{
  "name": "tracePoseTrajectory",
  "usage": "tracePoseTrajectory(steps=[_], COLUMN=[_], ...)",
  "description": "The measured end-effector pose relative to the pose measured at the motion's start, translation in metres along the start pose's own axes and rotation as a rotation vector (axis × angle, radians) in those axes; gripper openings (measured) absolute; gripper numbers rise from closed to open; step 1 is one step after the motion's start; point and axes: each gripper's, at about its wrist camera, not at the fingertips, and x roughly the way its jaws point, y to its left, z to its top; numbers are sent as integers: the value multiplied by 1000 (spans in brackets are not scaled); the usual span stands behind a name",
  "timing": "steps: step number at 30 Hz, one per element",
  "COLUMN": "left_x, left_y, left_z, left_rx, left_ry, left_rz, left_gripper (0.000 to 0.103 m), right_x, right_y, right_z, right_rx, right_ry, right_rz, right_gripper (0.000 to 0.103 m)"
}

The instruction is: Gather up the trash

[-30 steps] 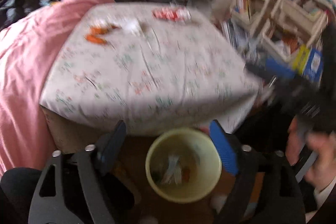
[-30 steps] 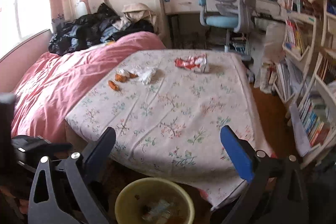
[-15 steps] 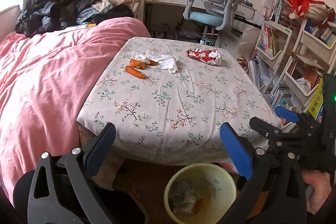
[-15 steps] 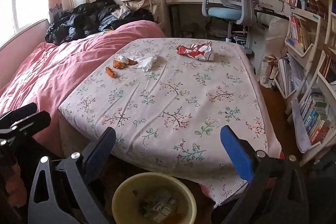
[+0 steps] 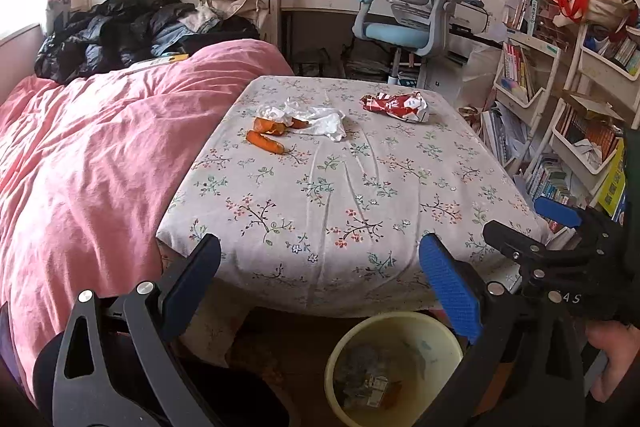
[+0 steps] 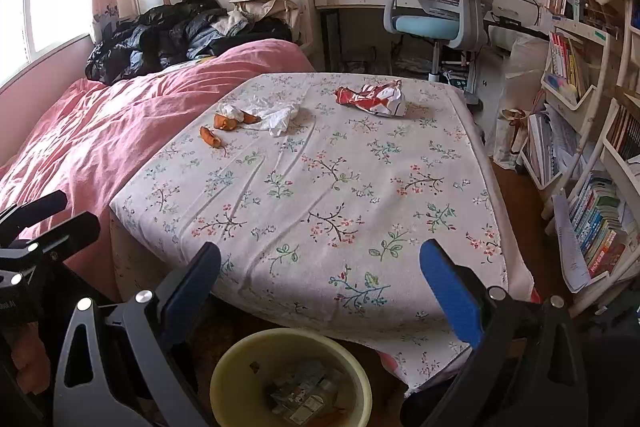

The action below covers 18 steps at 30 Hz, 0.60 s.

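Two tools are hanging side by side at the near edge of a bench draped in a white cloth printed with small flowering twigs [image 5: 340, 187]. The left tool [image 5: 320, 279] is standing with its jaws spread wide; they have just been opening, and nothing is sitting between its blue pads. The right tool [image 6: 320, 279] is likewise gaping, its jaws released and bare. Each tool is showing in the other's view: the right one at the right edge of the left camera [image 5: 560, 247], with a person's hand [image 5: 612, 355] behind it, and the left one at the left edge of the right camera [image 6: 36, 227].

Directly below and just ahead of both tools a round pale-yellow plastic bin [image 6: 240, 359] is sitting on the floor, with scraps of paper and wrappers lying in its bottom.

Far ahead of the tools, well apart from them on the cloth, trash is lying: a crumpled red-and-white snack wrapper [image 5: 396, 105] ahead and to the right, and a crumpled white tissue [image 5: 320, 117] ahead and slightly left, touching several orange carrot pieces [image 5: 266, 135] on its left side.

Left of the tools a pink quilt [image 5: 88, 163] is spreading over a bed.
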Motion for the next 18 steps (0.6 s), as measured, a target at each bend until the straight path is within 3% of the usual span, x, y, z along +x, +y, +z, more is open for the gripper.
tracePoseTrajectory(steps=[18], left_x=[-1], left_y=[4], left_z=[1], left_rx=[-14], left_ry=[-4], left_rz=[4], left_gripper=[96], right_x=[3], right_y=[5], right_z=[-1], right_rx=[-29], right_ry=[2], right_rz=[-10], right_gripper=[96])
